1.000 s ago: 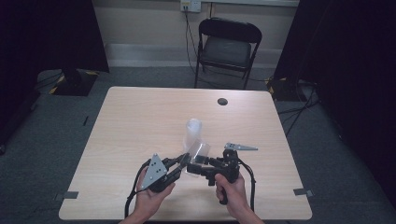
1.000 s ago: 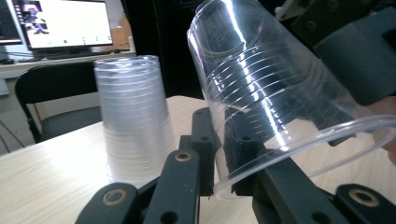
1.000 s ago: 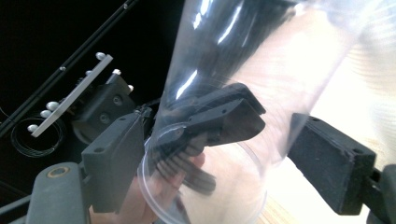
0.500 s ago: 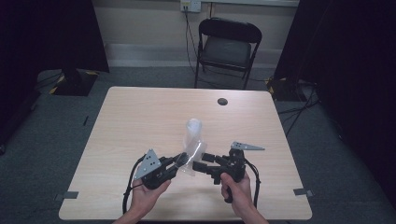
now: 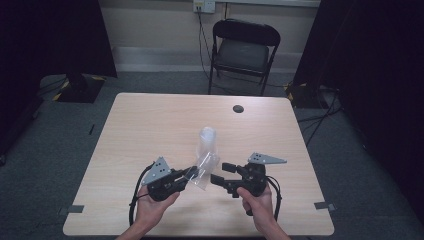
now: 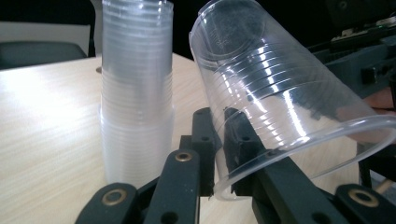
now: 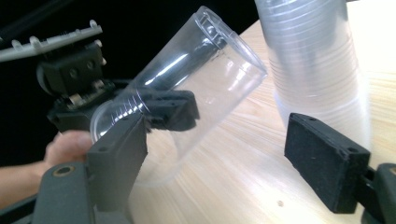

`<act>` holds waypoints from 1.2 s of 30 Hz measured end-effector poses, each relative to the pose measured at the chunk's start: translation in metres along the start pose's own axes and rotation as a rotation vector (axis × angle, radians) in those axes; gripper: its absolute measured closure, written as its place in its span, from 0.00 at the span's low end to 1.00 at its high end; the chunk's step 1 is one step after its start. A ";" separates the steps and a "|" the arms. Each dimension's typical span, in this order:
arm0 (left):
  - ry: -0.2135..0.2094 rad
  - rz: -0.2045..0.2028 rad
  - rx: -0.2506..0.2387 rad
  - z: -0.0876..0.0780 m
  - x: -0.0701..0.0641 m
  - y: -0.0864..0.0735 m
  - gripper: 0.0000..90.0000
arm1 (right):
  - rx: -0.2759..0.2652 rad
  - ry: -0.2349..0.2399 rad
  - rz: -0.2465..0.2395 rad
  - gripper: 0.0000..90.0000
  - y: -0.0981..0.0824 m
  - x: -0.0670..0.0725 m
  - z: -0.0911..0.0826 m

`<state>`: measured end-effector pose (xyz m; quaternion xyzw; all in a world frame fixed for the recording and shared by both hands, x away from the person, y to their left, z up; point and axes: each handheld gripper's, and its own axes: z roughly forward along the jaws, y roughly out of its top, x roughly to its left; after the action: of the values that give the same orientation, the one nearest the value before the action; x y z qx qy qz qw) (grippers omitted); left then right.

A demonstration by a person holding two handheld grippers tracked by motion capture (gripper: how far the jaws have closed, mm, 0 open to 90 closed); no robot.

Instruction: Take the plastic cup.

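Observation:
A tall stack of clear plastic cups (image 5: 206, 142) stands upright near the table's middle. My left gripper (image 5: 189, 175) is shut on the rim of a single clear cup (image 5: 203, 171), which tilts up toward the stack. In the left gripper view the jaws pinch the single cup's (image 6: 271, 93) wall, one inside and one outside, with the stack (image 6: 135, 93) just left of it. My right gripper (image 5: 220, 173) stands open a little right of the cup, touching nothing. In the right gripper view the held cup (image 7: 196, 79) and the stack (image 7: 313, 60) lie beyond my open right gripper (image 7: 219, 154).
A small black round object (image 5: 238, 108) lies near the far edge of the light wooden table (image 5: 150, 125). A black folding chair (image 5: 245, 47) stands beyond that edge. Dark curtains hang at both sides.
The two grippers have drawn apart. The right one has backed off to the right from the single cup, and the left one has shifted slightly left with the cup in it.

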<state>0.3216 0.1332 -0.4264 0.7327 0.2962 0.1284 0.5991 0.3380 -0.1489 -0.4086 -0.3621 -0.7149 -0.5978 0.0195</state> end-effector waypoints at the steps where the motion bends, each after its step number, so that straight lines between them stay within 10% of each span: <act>1: 0.005 -0.005 0.015 0.000 0.001 0.000 0.92 | 0.005 -0.006 -0.013 0.23 -0.001 0.000 0.000; 36: -0.160 -0.021 0.462 0.008 0.006 0.001 0.96 | 0.177 -0.032 -0.446 0.25 -0.007 0.021 0.000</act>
<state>0.3312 0.1305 -0.4288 0.8549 0.2768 -0.0075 0.4386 0.3192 -0.1385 -0.4049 -0.2017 -0.8270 -0.5165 -0.0926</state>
